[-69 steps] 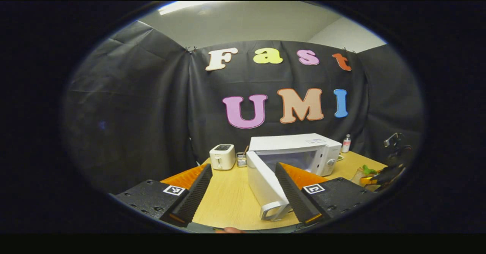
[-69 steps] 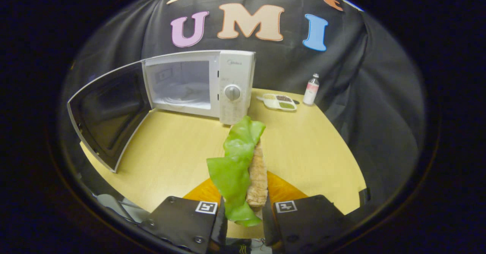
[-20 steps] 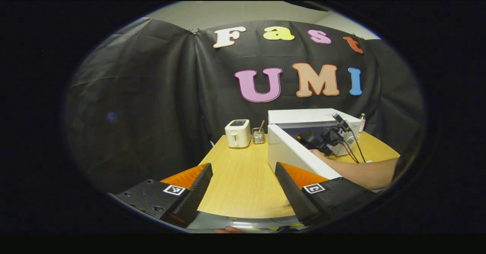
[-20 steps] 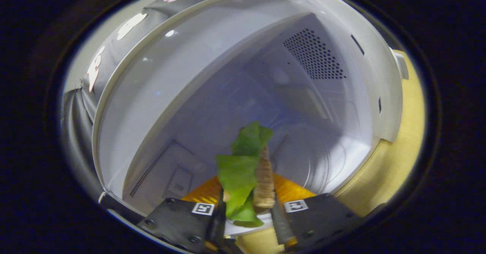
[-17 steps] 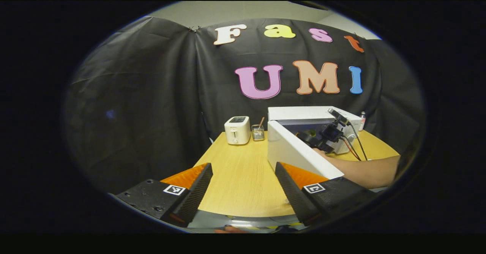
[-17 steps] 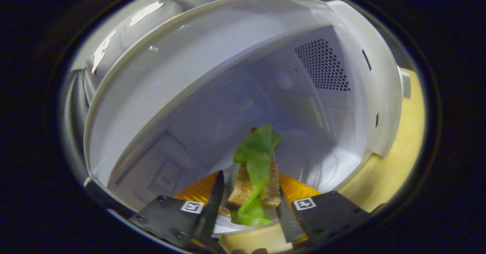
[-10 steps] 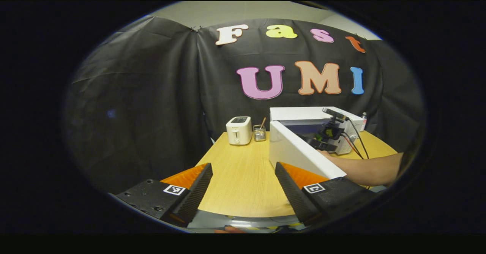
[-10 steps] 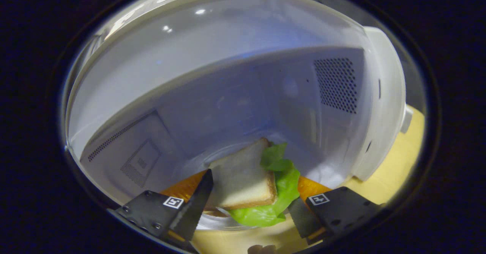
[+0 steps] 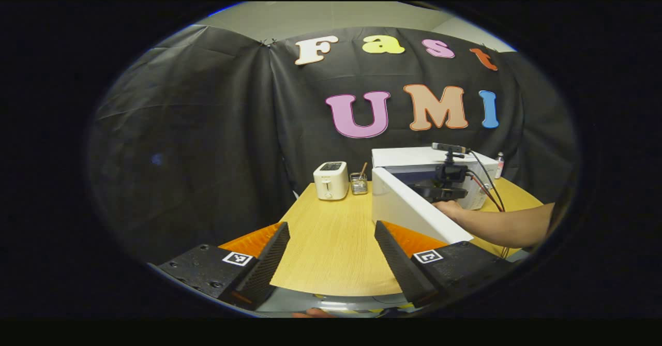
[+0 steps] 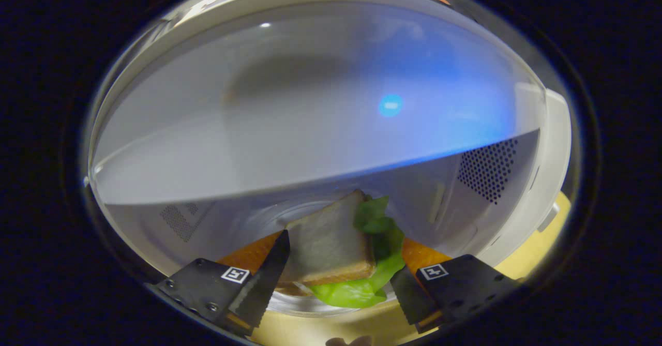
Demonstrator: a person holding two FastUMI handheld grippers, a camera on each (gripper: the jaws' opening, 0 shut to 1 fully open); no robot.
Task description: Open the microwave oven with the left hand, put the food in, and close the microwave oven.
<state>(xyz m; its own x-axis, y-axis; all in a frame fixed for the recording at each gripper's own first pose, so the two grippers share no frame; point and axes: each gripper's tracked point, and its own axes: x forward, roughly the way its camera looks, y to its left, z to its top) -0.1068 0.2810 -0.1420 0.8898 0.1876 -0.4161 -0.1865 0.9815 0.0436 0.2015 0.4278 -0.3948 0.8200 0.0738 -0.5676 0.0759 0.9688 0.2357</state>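
Sandwich (image 10: 331, 247) inside microwave (image 10: 522, 180), between the right tool's (image 10: 336, 271) spread fingers.

A light wooden table (image 9: 331, 242) carries everything; at its far edge stand a white toaster (image 9: 331, 180) and, just right of it, a small clear holder (image 9: 358, 183); farther right sits the microwave oven (image 9: 421, 173); a little bottle (image 9: 498, 165) beyond.

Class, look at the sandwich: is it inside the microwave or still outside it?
Inside. The sandwich lies flat within the microwave, between the open right tool's spread fingers.
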